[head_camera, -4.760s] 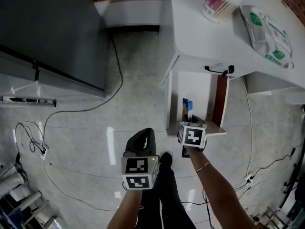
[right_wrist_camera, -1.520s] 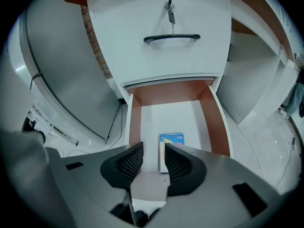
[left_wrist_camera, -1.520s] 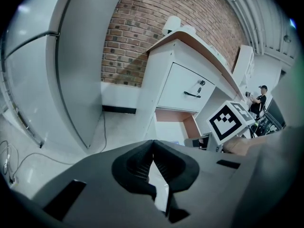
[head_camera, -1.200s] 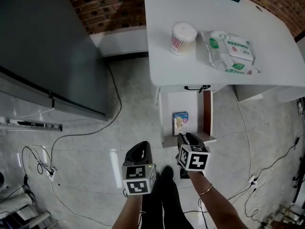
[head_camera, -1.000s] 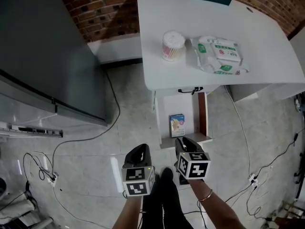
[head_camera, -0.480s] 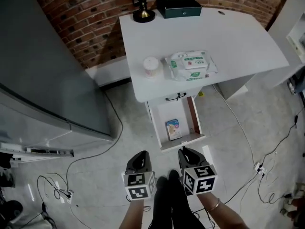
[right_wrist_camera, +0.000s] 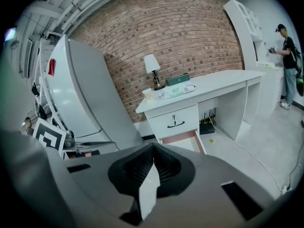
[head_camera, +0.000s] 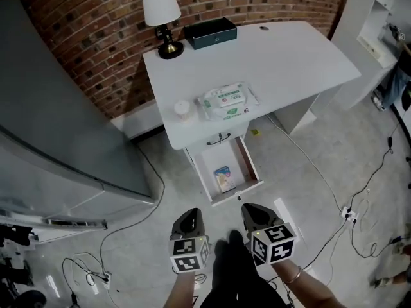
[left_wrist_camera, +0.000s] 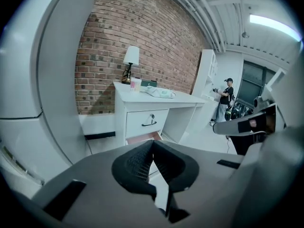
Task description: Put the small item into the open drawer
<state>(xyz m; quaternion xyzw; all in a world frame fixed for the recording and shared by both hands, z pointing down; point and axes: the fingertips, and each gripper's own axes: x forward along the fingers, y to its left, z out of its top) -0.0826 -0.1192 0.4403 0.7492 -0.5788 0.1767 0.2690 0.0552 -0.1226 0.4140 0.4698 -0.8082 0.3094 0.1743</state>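
two black two-jaw grippers hang side by side over the pale tiled floor [head_camera: 128, 236], well apart from the desk. the left gripper [head_camera: 188, 215] has its jaws pressed together with nothing between them. the right gripper [head_camera: 252, 210] has just been closing and its jaws meet, likewise empty. ahead, the small blue printed packet [head_camera: 223, 179] lies flat inside the open white drawer [head_camera: 249, 167] of the white desk [head_camera: 282, 56], below a green-labelled wet wipes pack [head_camera: 226, 101].
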